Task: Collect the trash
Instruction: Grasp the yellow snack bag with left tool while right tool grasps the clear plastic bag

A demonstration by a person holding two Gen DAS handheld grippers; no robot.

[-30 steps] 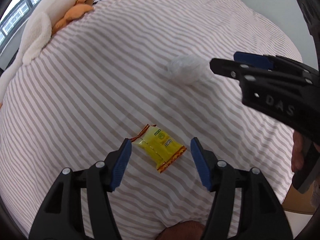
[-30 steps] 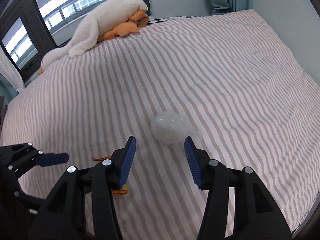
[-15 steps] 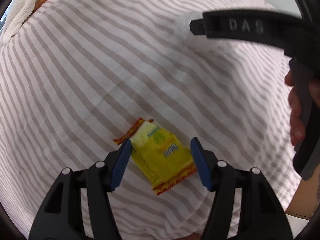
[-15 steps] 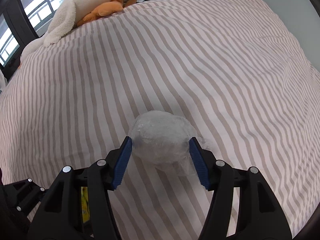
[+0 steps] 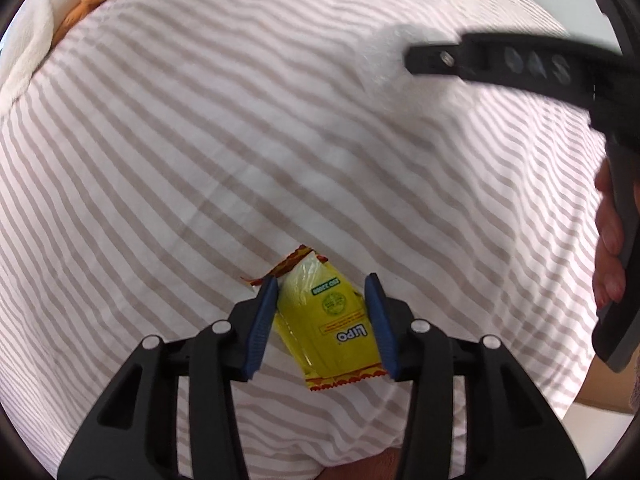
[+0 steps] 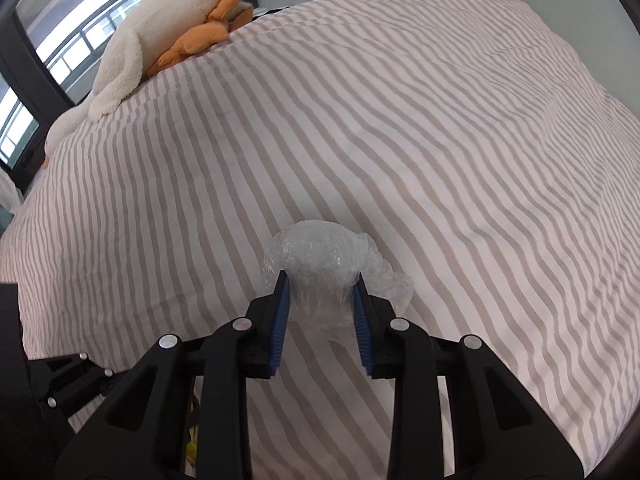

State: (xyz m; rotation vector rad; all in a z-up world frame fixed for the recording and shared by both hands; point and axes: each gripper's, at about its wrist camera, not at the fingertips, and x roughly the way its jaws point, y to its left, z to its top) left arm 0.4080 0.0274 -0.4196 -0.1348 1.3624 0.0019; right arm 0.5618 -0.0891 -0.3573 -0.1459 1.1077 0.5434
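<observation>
Both grabbed, nothing binned: left hand-held gripper [image 5: 322, 310] clamped on yellow wrapper [image 5: 330, 316], right hand-held gripper [image 6: 320, 312] squeezing crumpled plastic wad [image 6: 326, 268], both near bed's [image 6: 400, 140] front edge.

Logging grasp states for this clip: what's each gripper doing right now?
Left gripper: shut on the yellow wrapper.
Right gripper: shut on the crumpled clear plastic.

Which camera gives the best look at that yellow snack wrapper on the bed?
The left wrist view: the yellow wrapper lies on the striped bed, framed by the left hand-held gripper, print readable. The right wrist view shows only a yellow sliver at the bottom edge.
</observation>
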